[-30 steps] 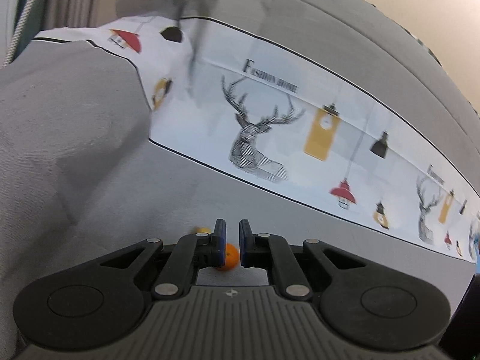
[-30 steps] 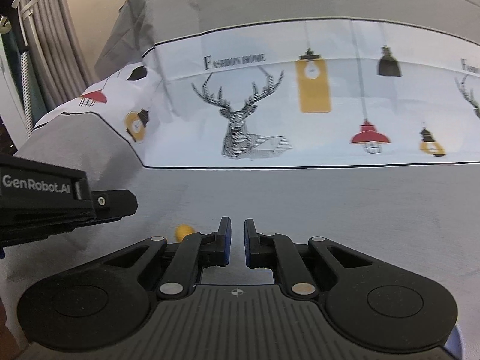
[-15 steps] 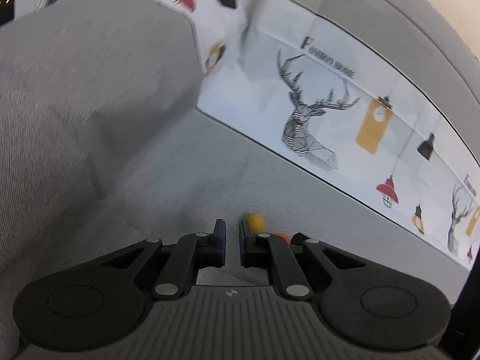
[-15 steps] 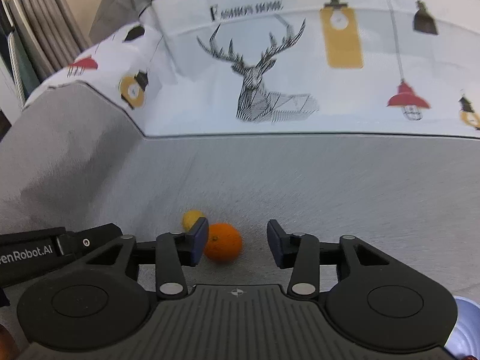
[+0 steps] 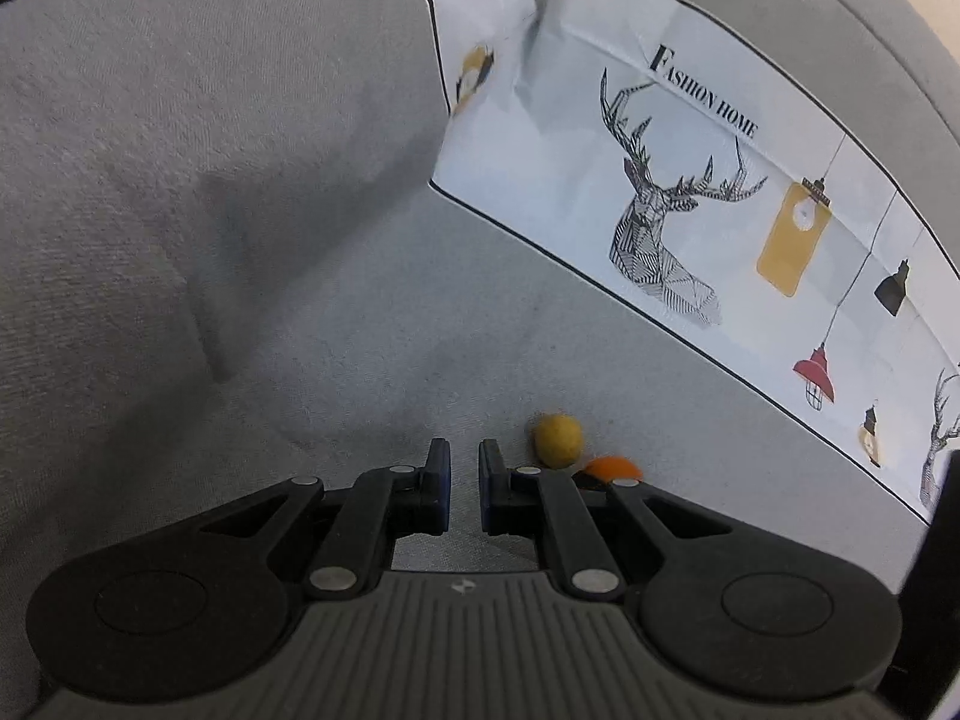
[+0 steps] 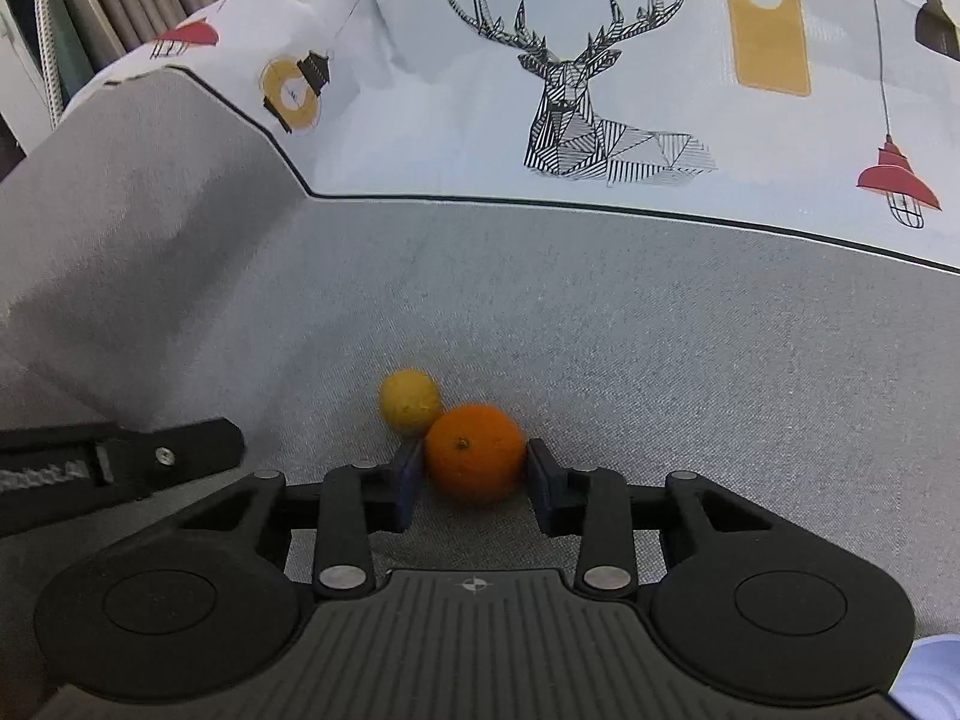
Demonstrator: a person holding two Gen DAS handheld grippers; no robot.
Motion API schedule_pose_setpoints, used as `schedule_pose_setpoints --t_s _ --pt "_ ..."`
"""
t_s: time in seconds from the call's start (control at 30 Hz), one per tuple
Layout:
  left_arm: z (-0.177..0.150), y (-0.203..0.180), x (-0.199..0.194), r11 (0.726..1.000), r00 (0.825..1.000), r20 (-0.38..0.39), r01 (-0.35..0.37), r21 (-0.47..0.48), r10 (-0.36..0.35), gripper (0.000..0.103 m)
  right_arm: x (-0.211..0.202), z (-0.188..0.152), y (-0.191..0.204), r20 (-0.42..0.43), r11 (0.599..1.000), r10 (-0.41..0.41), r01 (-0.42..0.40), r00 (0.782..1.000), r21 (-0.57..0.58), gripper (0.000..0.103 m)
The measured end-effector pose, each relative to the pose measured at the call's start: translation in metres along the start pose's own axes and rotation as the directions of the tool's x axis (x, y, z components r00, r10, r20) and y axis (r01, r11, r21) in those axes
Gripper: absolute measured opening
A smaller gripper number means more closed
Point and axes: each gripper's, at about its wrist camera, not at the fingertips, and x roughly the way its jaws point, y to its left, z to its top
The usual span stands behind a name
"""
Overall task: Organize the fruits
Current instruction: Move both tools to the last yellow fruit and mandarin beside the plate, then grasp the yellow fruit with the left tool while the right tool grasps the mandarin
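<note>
An orange [image 6: 475, 452] lies on the grey sofa seat [image 6: 690, 372] with a smaller yellow lemon [image 6: 409, 401] touching it at the back left. My right gripper [image 6: 474, 468] is open with the orange between its two fingers. I cannot tell whether the pads touch it. In the left wrist view the lemon [image 5: 558, 440] and the top of the orange [image 5: 609, 468] show just right of my left gripper [image 5: 464, 471], which is shut and empty, low over the seat.
A white sofa cover with deer and lamp prints [image 6: 600, 90] hangs over the backrest. A grey armrest [image 5: 180, 180] rises at the left. The left gripper's black body [image 6: 120, 459] shows at the left of the right wrist view. A pale blue object [image 6: 933, 681] sits at the bottom right edge.
My right gripper opened and came forward and down until the orange sat between its fingers. My left gripper swung left, so the fruits moved from its fingers to their right.
</note>
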Motion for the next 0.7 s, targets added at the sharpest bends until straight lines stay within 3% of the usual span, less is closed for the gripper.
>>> schedule_pose_setpoints --t_s 0.17,0.27,0.4,0.53,0.7 --pt "-0.001 -0.009 0.014 0.998 0.997 -0.046 0.059 0.011 -0.059 0.014 -0.015 0.002 0.001 0.003 0.992 -0.126 0.126 0.992 -0.013 0.037" --pt "-0.002 -0.017 0.021 0.995 0.995 -0.058 0.087 0.039 -0.085 0.025 -0.020 0.004 -0.010 -0.014 0.987 -0.160 0.160 0.987 0.021 0.037" --pt "0.000 -0.028 0.035 0.994 0.996 -0.052 0.075 0.076 -0.071 0.032 -0.018 0.003 -0.029 -0.067 0.982 -0.146 0.153 0.987 0.111 0.037" --pt "0.007 -0.038 0.053 0.992 0.997 -0.054 0.057 0.109 -0.052 0.040 -0.015 0.002 -0.033 -0.084 0.980 -0.142 0.152 0.986 0.130 0.037" --pt "0.006 -0.047 0.068 0.988 0.998 -0.062 0.023 0.154 -0.014 0.041 -0.012 0.002 -0.032 -0.098 0.980 -0.138 0.150 0.986 0.128 0.037"
